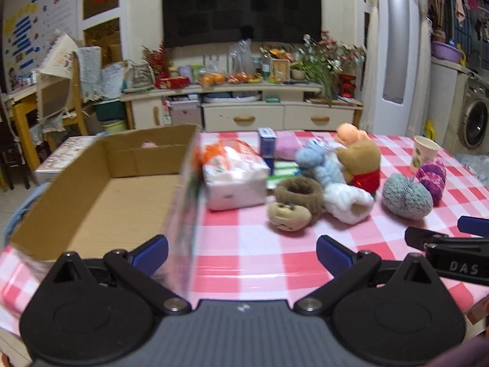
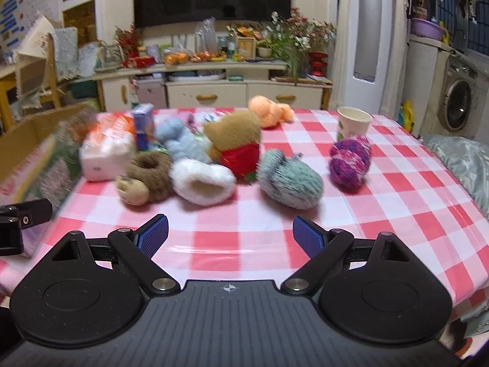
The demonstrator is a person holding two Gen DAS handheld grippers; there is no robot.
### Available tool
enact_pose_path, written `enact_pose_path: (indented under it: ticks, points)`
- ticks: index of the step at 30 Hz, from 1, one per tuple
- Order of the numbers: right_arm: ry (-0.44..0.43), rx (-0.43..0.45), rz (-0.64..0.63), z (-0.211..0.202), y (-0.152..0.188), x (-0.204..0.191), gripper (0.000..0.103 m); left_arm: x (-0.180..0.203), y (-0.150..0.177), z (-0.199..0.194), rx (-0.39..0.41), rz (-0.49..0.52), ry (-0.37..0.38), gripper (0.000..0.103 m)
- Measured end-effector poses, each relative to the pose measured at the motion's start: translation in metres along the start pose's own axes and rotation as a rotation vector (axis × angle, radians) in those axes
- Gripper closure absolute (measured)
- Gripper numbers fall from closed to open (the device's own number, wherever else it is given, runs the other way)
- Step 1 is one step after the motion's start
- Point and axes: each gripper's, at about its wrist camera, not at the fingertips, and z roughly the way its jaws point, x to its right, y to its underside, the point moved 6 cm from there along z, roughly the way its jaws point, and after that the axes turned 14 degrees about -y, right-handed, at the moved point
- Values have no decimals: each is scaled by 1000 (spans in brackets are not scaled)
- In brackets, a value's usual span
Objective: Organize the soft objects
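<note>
Several soft toys lie in a cluster on the checked table: a brown monkey plush (image 1: 295, 203) (image 2: 146, 177), a white fluffy slipper (image 1: 348, 198) (image 2: 203, 182), a brown bear in red (image 1: 362, 160) (image 2: 237, 145), a blue plush (image 1: 318, 159) (image 2: 180, 140), an orange plush (image 1: 348, 133) (image 2: 270, 111), a grey fuzzy ball (image 1: 406, 195) (image 2: 290, 183) and a purple one (image 1: 432, 177) (image 2: 350, 160). An open cardboard box (image 1: 101, 192) stands at the left. My left gripper (image 1: 241, 252) is open and empty beside the box's wall. My right gripper (image 2: 229, 235) is open and empty, in front of the toys.
A tissue pack (image 1: 233, 174) (image 2: 107, 150) and a blue carton (image 1: 267, 145) (image 2: 143, 125) stand next to the box. A paper cup (image 1: 423, 153) (image 2: 353, 122) stands at the far right. Behind the table are a TV cabinet (image 1: 244, 104) and a washing machine (image 1: 475, 116).
</note>
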Motion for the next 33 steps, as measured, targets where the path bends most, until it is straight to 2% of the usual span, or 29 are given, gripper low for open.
enact_pose_path:
  ticks: [11, 17, 23, 33]
  points:
    - [-131, 52, -88, -12, -3, -46, 0, -72, -3, -33, 50, -84, -90, 1]
    - [-185, 78, -152, -20, -3, -64, 0, -100, -1, -42, 57, -127, -126, 1]
    - [-217, 83, -193, -24, -7, -79, 0, -114, 1, -46, 62, -150, -147, 1]
    - [-222, 82, -195, -25, -6, -84, 0, -112, 5, -43, 58, -138, -159, 1]
